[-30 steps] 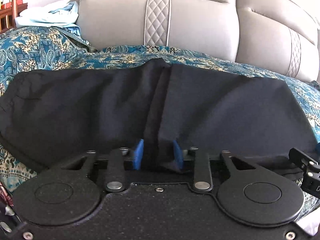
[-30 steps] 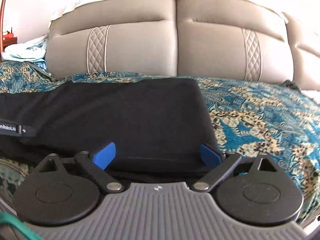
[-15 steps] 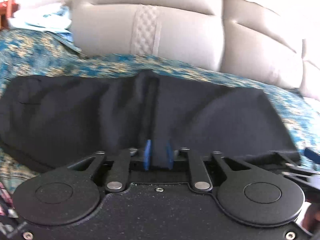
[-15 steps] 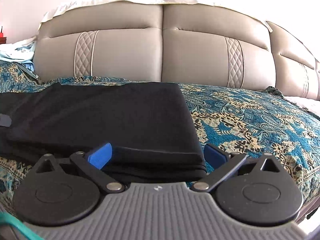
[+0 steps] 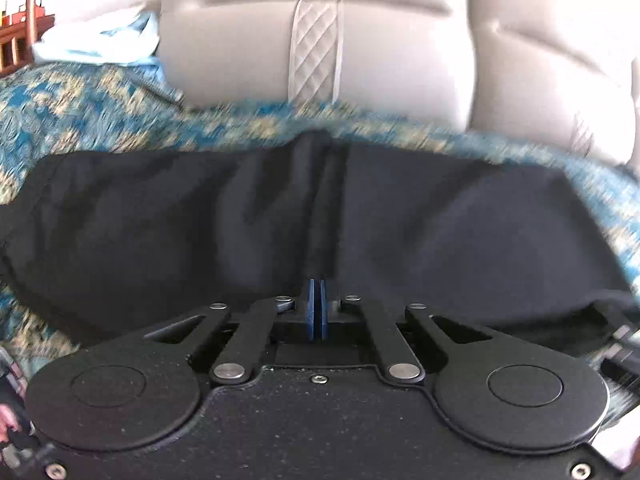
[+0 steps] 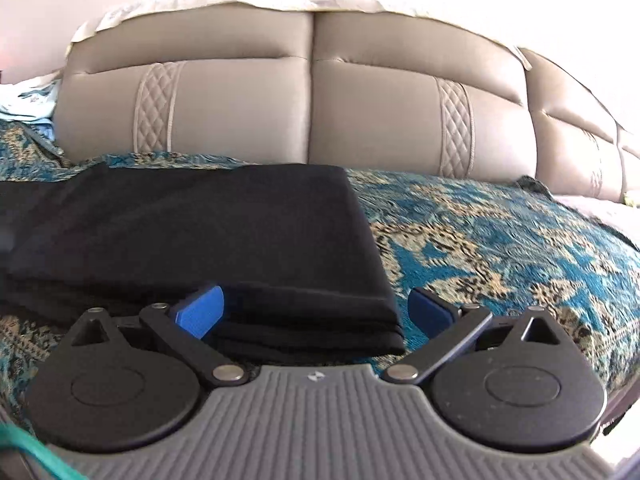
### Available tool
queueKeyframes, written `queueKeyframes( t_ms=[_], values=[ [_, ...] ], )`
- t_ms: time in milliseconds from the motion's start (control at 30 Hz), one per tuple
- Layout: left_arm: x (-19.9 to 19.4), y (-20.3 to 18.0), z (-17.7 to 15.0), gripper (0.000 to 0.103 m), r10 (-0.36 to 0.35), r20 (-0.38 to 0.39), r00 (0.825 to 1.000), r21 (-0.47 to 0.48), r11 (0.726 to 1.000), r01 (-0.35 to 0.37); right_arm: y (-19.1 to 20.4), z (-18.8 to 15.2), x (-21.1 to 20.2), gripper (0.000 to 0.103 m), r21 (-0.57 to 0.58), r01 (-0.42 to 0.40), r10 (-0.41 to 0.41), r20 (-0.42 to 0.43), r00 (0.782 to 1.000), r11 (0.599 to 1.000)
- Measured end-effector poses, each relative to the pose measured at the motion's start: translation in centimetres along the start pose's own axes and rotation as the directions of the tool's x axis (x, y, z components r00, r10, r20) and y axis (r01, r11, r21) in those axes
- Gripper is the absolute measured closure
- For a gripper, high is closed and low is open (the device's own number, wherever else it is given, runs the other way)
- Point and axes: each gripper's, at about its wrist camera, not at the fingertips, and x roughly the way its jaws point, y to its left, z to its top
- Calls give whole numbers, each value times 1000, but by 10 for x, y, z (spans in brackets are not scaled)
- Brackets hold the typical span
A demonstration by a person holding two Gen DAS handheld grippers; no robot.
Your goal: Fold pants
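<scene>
Black pants (image 5: 460, 240) lie folded lengthwise across a blue patterned bedspread (image 5: 100, 112). My left gripper (image 5: 318, 308) is at their near edge, about mid-length. Its jaws are closing tight, the blue pads pressed together on a pinch of cloth, and a raised ridge runs away from them. My right gripper (image 6: 316, 312) stands open and wide at the pants' (image 6: 200, 232) right end. The layered near corner lies between its blue pads (image 6: 200, 312), with the right pad over the bedspread, clear of the cloth. Part of the right gripper shows blurred at the left wrist view's right edge.
A grey padded headboard (image 6: 312, 112) rises behind the bed. Pale blue cloth (image 5: 100, 44) is heaped at the far left by a wooden frame (image 5: 24, 28). Bedspread (image 6: 500, 240) lies bare to the right of the pants. A hand shows at the lower left corner (image 5: 6, 424).
The left pads have come together from a wide gap onto the cloth. The right gripper stayed open; its view tipped upward, showing more headboard.
</scene>
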Motion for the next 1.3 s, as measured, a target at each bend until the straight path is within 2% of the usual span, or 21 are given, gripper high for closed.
queueKeyframes(
  t_ms=[133,267,367,600,767,900,1000,1167,1300],
  values=[
    [0,2,-3,97,6,15,1000,38,999,-6,-7,2,2,0,59,14,-14,-5,1000,998],
    [0,3,-4,97,0,8,1000,17,1000,0,-12,3,-7,0,118,-31,22,79,997,993],
    [0,3,-4,97,-2,9,1000,15,1000,2,-9,6,-10,0,116,-49,35,119,992,992],
    [3,6,-4,92,-5,8,1000,3,1000,5,7,5,13,0,81,-56,54,24,998,995],
    [3,9,-4,90,-10,11,1000,-14,1000,10,24,-3,17,0,-15,-39,40,24,999,999],
    [2,10,-6,87,-6,21,1000,-6,1000,6,25,-8,16,0,-2,-45,45,41,998,999],
    [2,12,-6,81,0,21,1000,-14,1000,0,24,-8,16,0,13,-49,49,39,998,999],
    [3,15,-4,61,12,14,1000,-32,999,-11,30,-3,8,0,10,-71,70,73,995,997],
    [3,15,-5,54,9,14,1000,-23,1000,-9,45,0,2,0,-38,-105,109,105,989,994]
  ],
)
